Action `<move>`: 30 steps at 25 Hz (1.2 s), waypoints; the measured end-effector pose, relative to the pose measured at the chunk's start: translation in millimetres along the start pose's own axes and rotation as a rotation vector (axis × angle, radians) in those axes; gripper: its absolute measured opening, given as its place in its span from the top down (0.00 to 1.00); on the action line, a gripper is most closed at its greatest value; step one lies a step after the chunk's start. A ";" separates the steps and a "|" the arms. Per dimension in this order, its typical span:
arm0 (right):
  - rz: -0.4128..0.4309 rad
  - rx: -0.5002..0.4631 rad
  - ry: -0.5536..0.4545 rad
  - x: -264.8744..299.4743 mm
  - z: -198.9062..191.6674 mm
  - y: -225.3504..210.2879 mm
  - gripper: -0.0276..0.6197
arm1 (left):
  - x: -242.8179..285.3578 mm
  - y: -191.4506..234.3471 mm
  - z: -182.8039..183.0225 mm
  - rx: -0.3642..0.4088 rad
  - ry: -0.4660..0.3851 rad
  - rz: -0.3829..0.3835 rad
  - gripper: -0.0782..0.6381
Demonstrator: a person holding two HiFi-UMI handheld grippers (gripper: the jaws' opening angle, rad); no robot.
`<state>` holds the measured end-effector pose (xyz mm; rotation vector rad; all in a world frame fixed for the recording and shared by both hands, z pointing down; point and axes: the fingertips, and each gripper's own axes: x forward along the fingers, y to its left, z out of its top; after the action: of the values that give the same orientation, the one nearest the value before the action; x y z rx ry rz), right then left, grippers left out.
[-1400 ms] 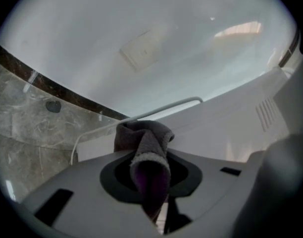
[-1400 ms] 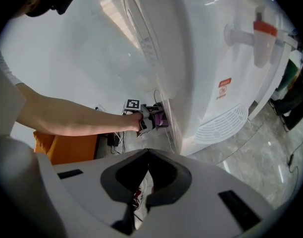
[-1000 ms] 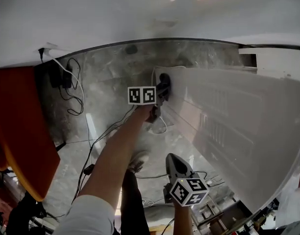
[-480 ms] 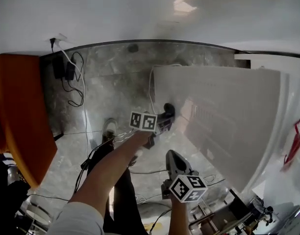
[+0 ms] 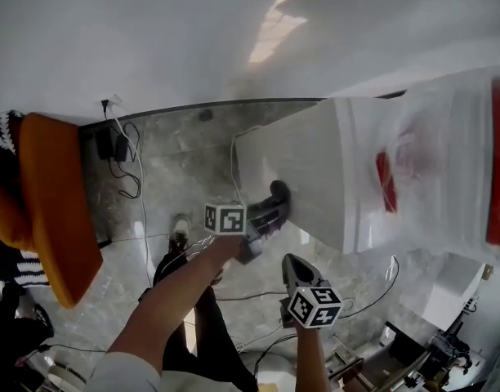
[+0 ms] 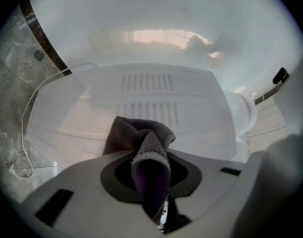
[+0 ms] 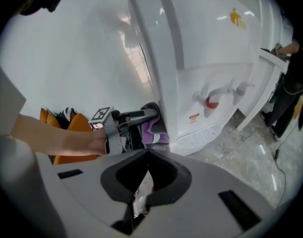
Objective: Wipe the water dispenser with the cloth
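**Left gripper** (image 5: 265, 216): the jaws are closed on a folded cloth (image 6: 144, 145) of napped, purple-grey fabric. The bunched end of the cloth is pressed against the water dispenser (image 5: 303, 166), low on its casing.

**Water dispenser:** the casing is of smooth, glossy white plastic with rounded corners. Two rows of narrow ventilation slots (image 6: 150, 82) are moulded into the panel facing the cloth. On the front, a red tap (image 7: 212, 103) is set above a curved, ribbed grille (image 7: 203, 133).

**Right gripper** (image 5: 291, 264): the jaws are pressed together with nothing between them. It is held clear of the dispenser, just beside the left forearm.

**Surface and room:** the dispenser stands on a floor (image 5: 185, 162) of polished grey stone with pale veining. The floor is bounded by a dark skirting strip (image 5: 193, 104) under a plain white wall (image 5: 152, 39).

**Surroundings:**
- A thin white cable (image 6: 26, 114) is looped across the floor beside the casing.
- Black plug adaptors (image 5: 111, 144) with trailing leads lie near the wall.
- An orange seat (image 5: 54, 211) with rounded edges is seen well apart on the left.
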<state>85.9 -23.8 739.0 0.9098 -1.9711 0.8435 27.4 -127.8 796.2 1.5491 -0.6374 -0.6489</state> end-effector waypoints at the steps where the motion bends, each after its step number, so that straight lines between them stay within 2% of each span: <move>1: -0.004 -0.024 -0.007 -6.7 6.9 -0.2 0.93 | 1.0 -18.2 8.1 0.014 -0.014 -0.021 0.79; 5: -0.029 -0.061 -0.041 -39.1 28.0 -5.0 0.93 | 5.5 -81.0 26.8 0.032 -0.069 -0.066 0.79; 11: -0.073 -0.012 -0.131 -98.9 58.5 -7.4 0.93 | 4.9 -158.3 48.5 0.018 -0.129 -0.126 0.79; 16: -0.090 -0.041 -0.167 -131.1 80.0 -2.0 0.93 | 4.3 -202.2 95.3 0.045 -0.200 -0.154 0.79; 21: -0.111 -0.010 -0.198 -136.2 97.6 -0.2 0.93 | 12.0 -221.0 158.3 0.114 -0.266 -0.173 0.79; 28: -0.135 0.040 -0.207 -136.1 108.7 -1.0 0.93 | 15.7 -200.8 213.4 0.036 -0.314 -0.200 0.79; 30: -0.153 0.053 -0.222 -142.6 111.8 -5.7 0.93 | 13.5 -198.4 215.3 0.064 -0.309 -0.180 0.79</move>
<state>109.9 -74.3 566.6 1.2137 -2.0427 0.7360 -115.3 -271.0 584.1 1.5910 -0.7594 -1.0255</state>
